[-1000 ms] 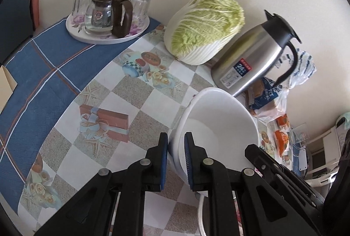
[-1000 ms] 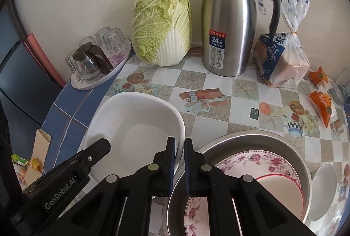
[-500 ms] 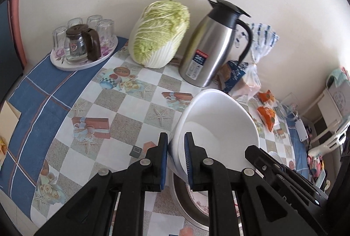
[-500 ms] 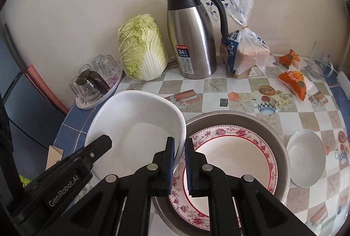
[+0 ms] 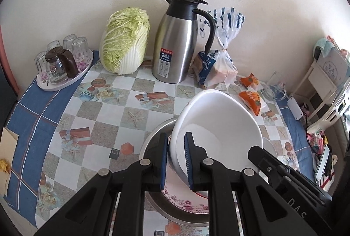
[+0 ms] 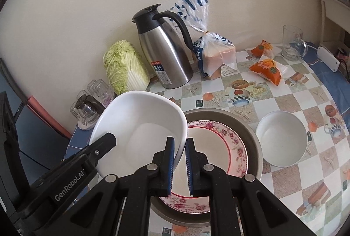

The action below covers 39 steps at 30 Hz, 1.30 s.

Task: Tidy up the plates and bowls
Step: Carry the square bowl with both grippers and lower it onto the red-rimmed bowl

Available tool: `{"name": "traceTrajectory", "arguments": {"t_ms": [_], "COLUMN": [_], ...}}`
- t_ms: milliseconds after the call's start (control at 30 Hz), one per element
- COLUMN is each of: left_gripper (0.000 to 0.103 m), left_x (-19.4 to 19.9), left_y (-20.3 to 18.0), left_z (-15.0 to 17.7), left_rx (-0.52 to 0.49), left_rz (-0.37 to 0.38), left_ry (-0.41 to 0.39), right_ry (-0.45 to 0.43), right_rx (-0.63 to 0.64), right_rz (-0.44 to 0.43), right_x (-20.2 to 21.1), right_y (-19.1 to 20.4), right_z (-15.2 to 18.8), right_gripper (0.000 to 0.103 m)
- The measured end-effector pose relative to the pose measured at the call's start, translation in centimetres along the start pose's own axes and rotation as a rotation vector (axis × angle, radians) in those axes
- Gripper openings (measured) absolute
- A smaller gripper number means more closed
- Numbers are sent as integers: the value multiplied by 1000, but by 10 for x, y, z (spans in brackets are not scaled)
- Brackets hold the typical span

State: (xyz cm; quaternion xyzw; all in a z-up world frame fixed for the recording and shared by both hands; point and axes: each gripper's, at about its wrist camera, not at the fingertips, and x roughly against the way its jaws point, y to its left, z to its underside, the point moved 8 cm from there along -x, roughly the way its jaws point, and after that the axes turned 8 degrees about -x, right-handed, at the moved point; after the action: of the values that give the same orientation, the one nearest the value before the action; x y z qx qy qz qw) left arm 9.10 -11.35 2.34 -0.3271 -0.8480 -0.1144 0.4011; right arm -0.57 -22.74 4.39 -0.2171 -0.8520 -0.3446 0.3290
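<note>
White bowl (image 5: 221, 126) now above floral plate (image 6: 221, 144), both grippers (image 5: 176, 161) (image 6: 179, 161) clamped on its rim

- The white bowl (image 6: 140, 126), gripped by both grippers, now hangs over the metal basin (image 6: 251, 133), partly covering the floral plate (image 6: 218, 137).
- The small bowl (image 6: 282, 139) comes into view at right.
</note>
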Motion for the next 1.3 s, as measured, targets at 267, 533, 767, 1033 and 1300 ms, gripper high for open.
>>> {"name": "traceTrajectory", "arguments": {"t_ms": [267, 533, 767, 1033, 1300], "left_gripper": [15, 15, 15, 15, 15], "left_x": [-7, -8, -15, -25, -33], "left_y": [-21, -25, -24, -21, -24], "left_z": [3, 4, 6, 12, 16], "left_rx": [-49, -44, -26, -16, -19], "left_rz": [-13, -21, -7, -7, 2], "left_ry": [24, 35, 57, 87, 109], "right_ry": [-2, 2, 21, 51, 64], "right_rx": [-51, -56, -65, -74, -77], "right_rz": [7, -18, -24, -21, -7], "right_x": [6, 11, 8, 1, -5], "right_y": [-26, -30, -32, -35, -38], "right_z": [-6, -9, -8, -5, -4], "right_gripper": [12, 13, 14, 14, 14]}}
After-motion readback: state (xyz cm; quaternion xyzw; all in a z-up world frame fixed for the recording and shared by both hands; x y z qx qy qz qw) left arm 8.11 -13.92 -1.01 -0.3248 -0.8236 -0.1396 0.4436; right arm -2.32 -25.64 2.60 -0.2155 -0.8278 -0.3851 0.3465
